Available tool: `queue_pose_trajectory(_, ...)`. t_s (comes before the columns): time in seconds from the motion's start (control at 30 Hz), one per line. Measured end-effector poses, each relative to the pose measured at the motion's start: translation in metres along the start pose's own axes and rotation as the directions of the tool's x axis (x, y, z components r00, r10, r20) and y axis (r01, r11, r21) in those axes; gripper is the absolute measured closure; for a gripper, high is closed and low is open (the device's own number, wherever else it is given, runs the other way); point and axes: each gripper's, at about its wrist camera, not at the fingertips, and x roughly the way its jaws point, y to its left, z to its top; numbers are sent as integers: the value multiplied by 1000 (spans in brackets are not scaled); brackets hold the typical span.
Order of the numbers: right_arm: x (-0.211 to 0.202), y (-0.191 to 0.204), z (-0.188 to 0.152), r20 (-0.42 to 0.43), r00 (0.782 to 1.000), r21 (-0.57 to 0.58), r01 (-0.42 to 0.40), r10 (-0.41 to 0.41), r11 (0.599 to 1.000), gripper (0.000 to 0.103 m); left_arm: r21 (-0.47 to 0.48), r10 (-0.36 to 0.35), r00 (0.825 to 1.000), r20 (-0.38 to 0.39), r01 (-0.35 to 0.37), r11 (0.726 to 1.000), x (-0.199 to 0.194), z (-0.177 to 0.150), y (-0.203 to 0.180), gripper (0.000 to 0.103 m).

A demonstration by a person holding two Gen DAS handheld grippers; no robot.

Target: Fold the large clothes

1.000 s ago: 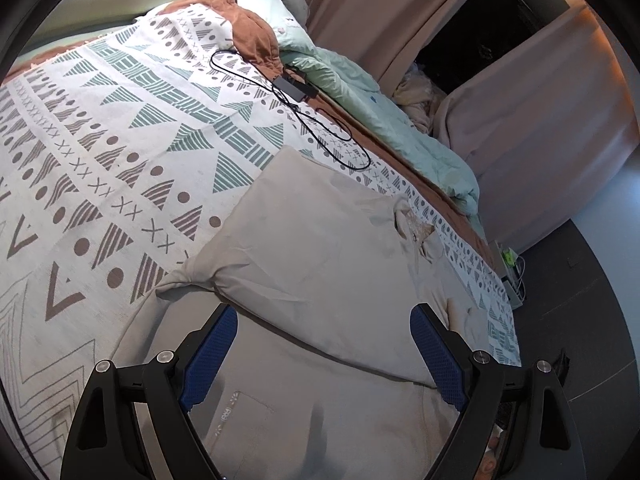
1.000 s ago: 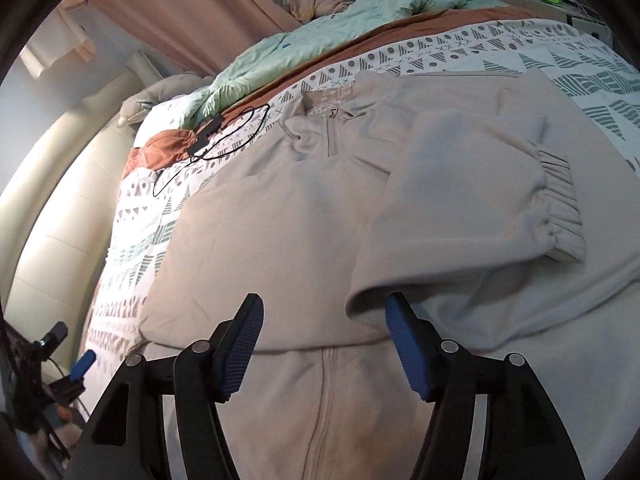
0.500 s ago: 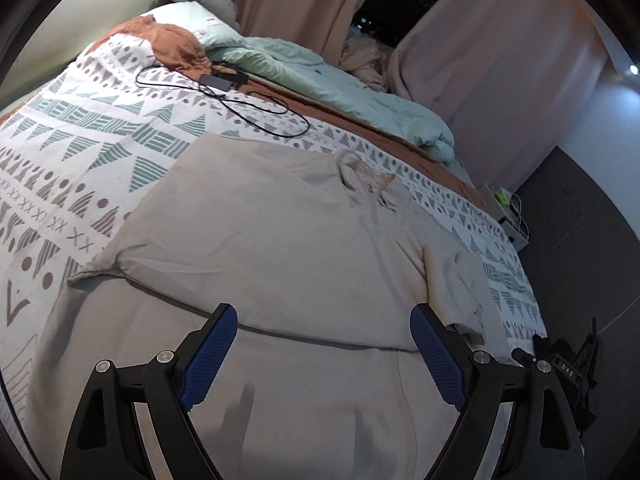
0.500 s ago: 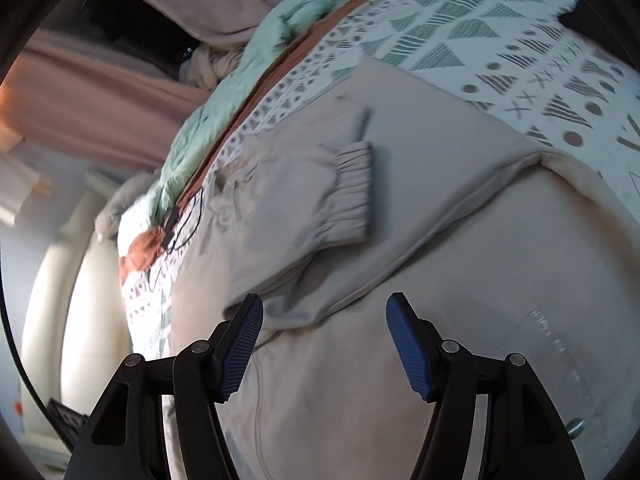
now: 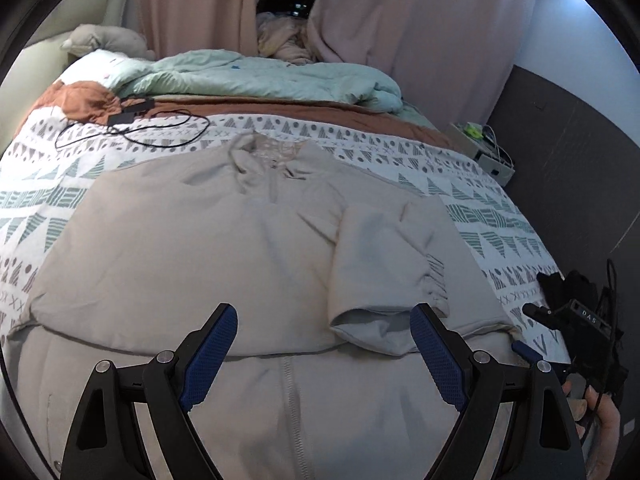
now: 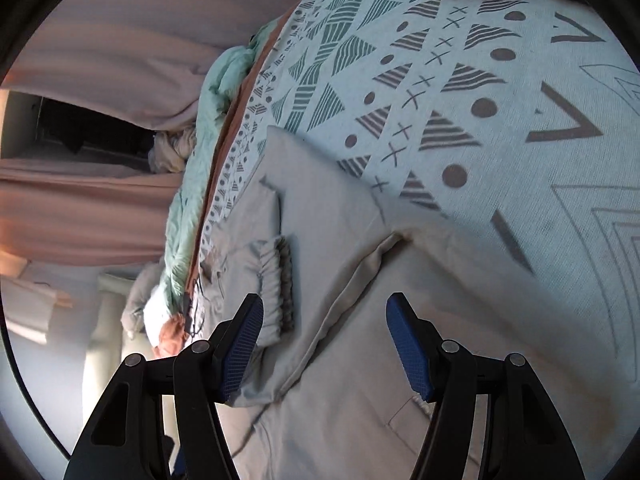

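A bed [image 5: 100, 168] under a white cover printed with grey and green triangles carries the large beige zip-front sweatshirt [image 5: 192, 248], spread flat, collar toward the far rumpled mint-green duvet [image 5: 256, 80], hem toward the person. Both sleeves lie folded across the chest; the elastic-cuffed one [image 5: 384, 264] sits just ahead of the left tongs [image 5: 324, 352]. Both left and right tongs [image 6: 324, 344] hover above the lower body, jaws apart and empty.

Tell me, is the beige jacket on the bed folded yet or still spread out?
Partly folded: the beige jacket lies flat, both sleeves folded across its front, one ribbed cuff showing.
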Motion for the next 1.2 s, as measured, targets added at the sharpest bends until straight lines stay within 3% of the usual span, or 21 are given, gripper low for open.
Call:
queue_pose_trajectory(0.27, 4, -21, 16, -29, 997, 92, -66, 69, 994, 38, 145, 8, 999, -48, -1, 989, 49, 7, -69, 14)
queue_pose_trajectory(0.6, -6, -33, 23, 22, 993, 182, -115, 113, 977, 38, 251, 46, 990, -137, -10, 968, 112, 4, -112, 20)
queue_pose_trajectory(0.8, -7, -40, 26, 32, 992, 215, -124, 120, 969, 39, 337, 135, 971, -200, -61, 940, 154, -7, -128, 20)
queue_pose_trajectory(0.93, -8, -40, 28, 33, 992, 213, -126, 122, 969, 38, 404, 210, 958, -195, -116, 907, 171, -15, -131, 25)
queue_pose_trajectory(0.97, -8, -39, 28, 32, 992, 212, -127, 123, 969, 38, 399, 203, 960, -193, -112, 910, 171, -14, -128, 29)
queue_pose_trajectory(1.03, -7, -37, 28, 28, 992, 208, -129, 126, 970, 38, 393, 200, 962, -186, -113, 912, 168, -10, -123, 49)
queue_pose_trajectory(1.07, -6, -37, 28, 26, 991, 206, -131, 128, 970, 38, 396, 215, 960, -177, -131, 909, 166, -8, -121, 66)
queue_pose_trajectory(1.2, -3, -31, 26, 28, 990, 204, -138, 136, 969, 38, 309, 130, 976, -177, -71, 949, 139, 14, -99, 83)
